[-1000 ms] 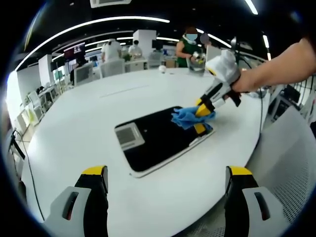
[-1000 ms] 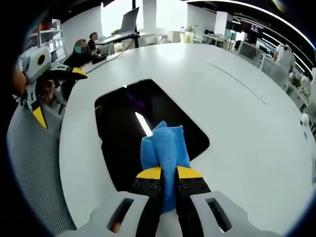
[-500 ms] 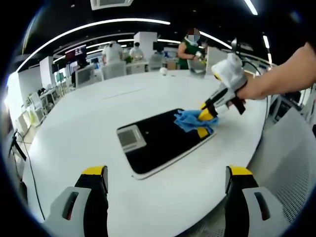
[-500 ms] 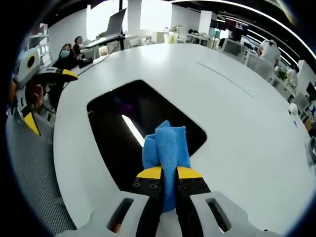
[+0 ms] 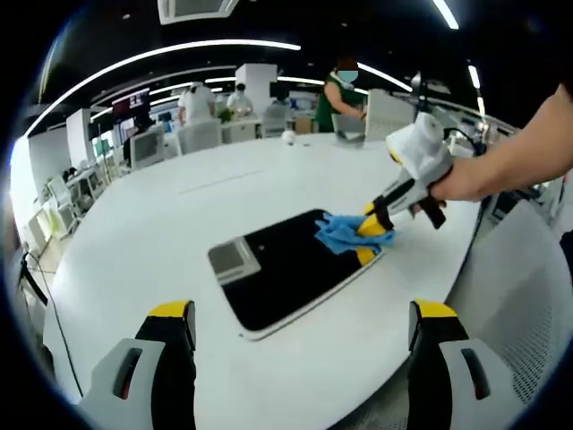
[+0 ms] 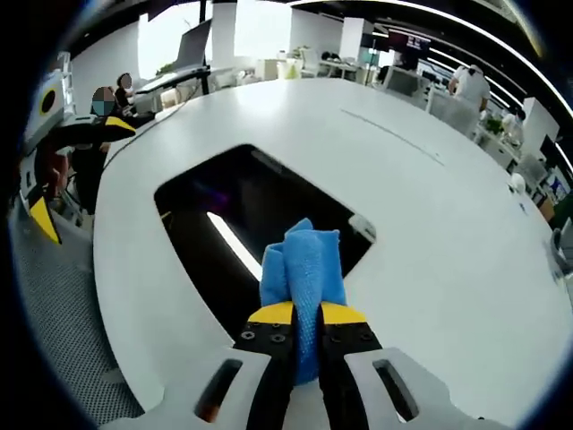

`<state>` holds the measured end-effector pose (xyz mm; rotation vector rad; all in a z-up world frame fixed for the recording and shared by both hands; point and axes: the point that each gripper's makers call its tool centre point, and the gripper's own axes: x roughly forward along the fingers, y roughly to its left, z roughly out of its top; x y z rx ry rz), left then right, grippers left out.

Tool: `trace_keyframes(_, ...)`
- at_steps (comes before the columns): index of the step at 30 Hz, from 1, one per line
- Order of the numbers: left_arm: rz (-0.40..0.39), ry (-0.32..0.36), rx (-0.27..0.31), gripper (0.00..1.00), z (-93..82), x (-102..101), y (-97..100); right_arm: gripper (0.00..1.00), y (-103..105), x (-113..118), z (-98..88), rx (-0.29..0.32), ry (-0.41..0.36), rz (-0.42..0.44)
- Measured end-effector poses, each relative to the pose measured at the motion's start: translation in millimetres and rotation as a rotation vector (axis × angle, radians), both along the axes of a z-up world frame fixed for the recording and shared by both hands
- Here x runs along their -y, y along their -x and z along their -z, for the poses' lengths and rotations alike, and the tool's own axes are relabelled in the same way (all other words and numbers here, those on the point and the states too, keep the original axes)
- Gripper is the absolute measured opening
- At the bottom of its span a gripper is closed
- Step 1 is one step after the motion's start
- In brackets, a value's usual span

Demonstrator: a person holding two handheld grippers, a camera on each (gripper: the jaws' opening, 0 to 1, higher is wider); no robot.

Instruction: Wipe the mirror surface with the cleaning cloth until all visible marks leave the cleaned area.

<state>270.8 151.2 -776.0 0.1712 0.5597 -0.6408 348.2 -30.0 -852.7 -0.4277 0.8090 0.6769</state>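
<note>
A dark rectangular mirror (image 5: 286, 269) (image 6: 242, 233) lies flat on the round white table (image 5: 134, 242). It reflects a ceiling light strip and a pale square. My right gripper (image 6: 304, 313) (image 5: 372, 226) is shut on a folded blue cleaning cloth (image 6: 303, 265) (image 5: 338, 232), which rests on the mirror's near right end. A person's hand and arm hold that gripper from the right in the left gripper view. My left gripper (image 5: 300, 313) hovers open above the table's near edge, short of the mirror, with nothing between its jaws. It also shows at the left edge of the right gripper view, left gripper (image 6: 45, 152).
The table's curved edge (image 5: 430, 296) runs close to the mirror's right end; grey mesh flooring (image 5: 528, 296) lies beyond it. A small white ball (image 5: 287, 136) sits at the table's far side. Several people, desks and monitors stand in the background.
The right gripper has slid the cloth slightly along the mirror's right end. Both views shifted a little with the hands; the mirror stays in place.
</note>
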Motion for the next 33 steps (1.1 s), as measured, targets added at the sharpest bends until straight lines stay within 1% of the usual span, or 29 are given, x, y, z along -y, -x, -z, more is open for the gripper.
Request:
trace_keyframes(1,0.003,0.010,0.001,1.00,-2.8,-2.3,-2.7,0.04,0.1,0.4,0.2,-0.004,0.003,0.005)
trace_keyframes(3,-0.004,0.006,-0.006,1.00,-4.3,-9.2,-5.5,0.04,1.5,0.1,0.2,-0.012,0.002,0.016)
trace_keyframes(7,-0.015,0.006,-0.011,1.00,-6.0,-24.2,-6.3,0.04,7.6,0.2,0.9,-0.033,0.002,0.031)
trace_keyframes(11,-0.026,-0.002,-0.022,1.00,-0.4,-36.9,-4.2,0.04,13.0,-0.1,1.2,-0.037,0.010,0.029)
trace_keyframes(15,-0.029,-0.024,-0.027,1.00,8.7,-44.5,5.4,0.04,18.4,-0.2,1.6,-0.036,0.013,0.023)
trace_keyframes(18,-0.031,-0.039,-0.052,1.00,19.9,-49.7,14.9,0.04,23.3,-1.0,1.2,-0.042,0.013,0.023)
trace_keyframes(20,-0.065,-0.010,-0.060,1.00,19.8,-56.1,14.3,0.04,25.1,-0.6,1.4,-0.039,0.015,0.018)
trace_keyframes(22,-0.087,0.000,-0.058,1.00,16.4,-62.1,12.6,0.04,26.4,-0.4,1.4,-0.043,0.011,0.024)
trace_keyframes(23,-0.084,0.005,-0.041,1.00,12.2,-62.9,12.4,0.04,28.0,-0.7,1.2,-0.042,0.012,0.023)
trace_keyframes(24,-0.082,0.009,-0.036,1.00,10.7,-63.2,12.4,0.04,28.5,-0.7,1.1,-0.041,0.013,0.022)
trace_keyframes(26,-0.077,0.016,-0.044,1.00,10.8,-62.6,13.9,0.04,29.5,-0.7,1.0,-0.043,0.007,0.026)
trace_keyframes(29,-0.065,0.007,-0.044,1.00,12.9,-62.8,16.9,0.04,28.2,-0.4,1.1,-0.049,-0.001,0.025)
trace_keyframes(33,-0.071,0.014,-0.046,1.00,11.7,-64.2,18.4,0.04,28.5,-0.9,0.7,-0.049,-0.001,0.020)
